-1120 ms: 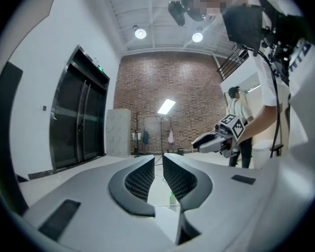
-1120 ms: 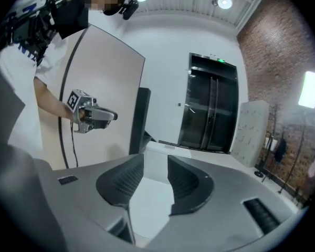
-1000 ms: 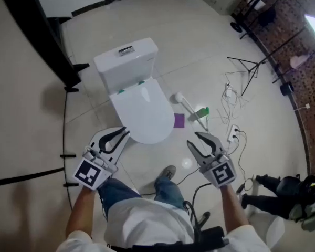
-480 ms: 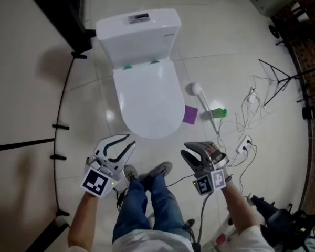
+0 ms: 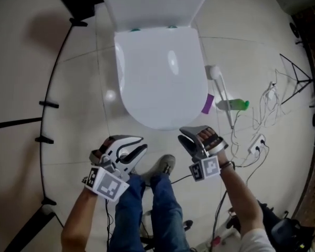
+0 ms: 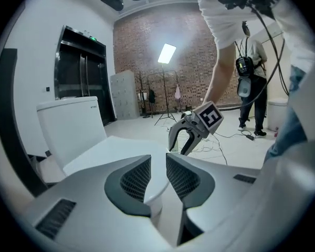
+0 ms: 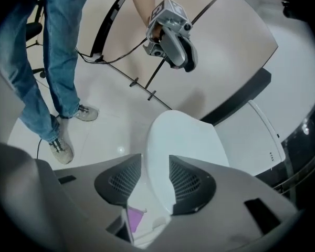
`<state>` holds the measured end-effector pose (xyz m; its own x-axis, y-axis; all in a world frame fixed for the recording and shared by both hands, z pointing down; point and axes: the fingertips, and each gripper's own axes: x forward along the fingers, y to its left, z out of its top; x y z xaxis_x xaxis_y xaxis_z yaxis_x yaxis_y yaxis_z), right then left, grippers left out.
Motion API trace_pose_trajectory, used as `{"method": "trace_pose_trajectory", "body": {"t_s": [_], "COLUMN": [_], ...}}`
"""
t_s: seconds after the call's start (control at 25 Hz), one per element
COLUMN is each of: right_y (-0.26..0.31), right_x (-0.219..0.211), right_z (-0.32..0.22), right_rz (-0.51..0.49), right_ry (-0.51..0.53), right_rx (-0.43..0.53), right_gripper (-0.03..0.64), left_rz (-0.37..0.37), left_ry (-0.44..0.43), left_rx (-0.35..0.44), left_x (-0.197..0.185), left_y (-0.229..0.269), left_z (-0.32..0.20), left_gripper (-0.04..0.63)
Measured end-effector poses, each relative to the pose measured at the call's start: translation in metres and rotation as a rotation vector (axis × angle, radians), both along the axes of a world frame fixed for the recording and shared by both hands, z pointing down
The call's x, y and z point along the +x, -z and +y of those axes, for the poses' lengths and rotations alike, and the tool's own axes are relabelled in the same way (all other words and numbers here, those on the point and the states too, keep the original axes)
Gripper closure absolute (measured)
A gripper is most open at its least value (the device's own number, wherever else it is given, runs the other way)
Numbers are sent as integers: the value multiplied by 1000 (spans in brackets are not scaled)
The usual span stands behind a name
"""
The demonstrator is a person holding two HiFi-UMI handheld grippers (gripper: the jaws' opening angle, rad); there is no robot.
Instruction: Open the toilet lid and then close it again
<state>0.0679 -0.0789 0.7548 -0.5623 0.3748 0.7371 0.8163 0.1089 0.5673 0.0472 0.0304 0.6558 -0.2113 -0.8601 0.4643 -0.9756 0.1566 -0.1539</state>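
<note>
Shows white toilet lid (image 5: pixel 160 72) lying shut in front of the cistern (image 5: pixel 152 4), toilet standing on the floor (image 5: pixel 89 114). Places left claw (image 5: pixel 139 147) and right claw (image 5: pixel 185 135) just short of its front rim, both released and empty, jaws having just been opening. Seems stiff, light, slippery plastic; suits lifting beneath the front lip.

Glossy, smooth white toilet lid (image 5: pixel 157 83), shiny pale tiled floor (image 5: pixel 89 125), matt blue denim trousers (image 5: pixel 168 214).
</note>
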Motion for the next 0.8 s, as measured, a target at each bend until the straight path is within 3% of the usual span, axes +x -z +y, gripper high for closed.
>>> {"method": "trace_pose_trajectory", "body": {"t_s": [0.36, 0.64, 0.8], "right_y": [-34, -32, -36], "right_x": [-22, -20, -14], "right_z": [0, 5, 7], "right_rz": [-42, 10, 42], "right_ry": [50, 68, 77], "right_rx": [35, 14, 32], "right_gripper": [451, 456, 523], "left_rz": [13, 14, 7], "left_ry": [25, 32, 46], "left_rx": [21, 16, 16], "left_x": [14, 15, 8], "left_y": [-34, -40, -36], "left_z": [-14, -10, -4], "left_gripper": [511, 512, 511]}}
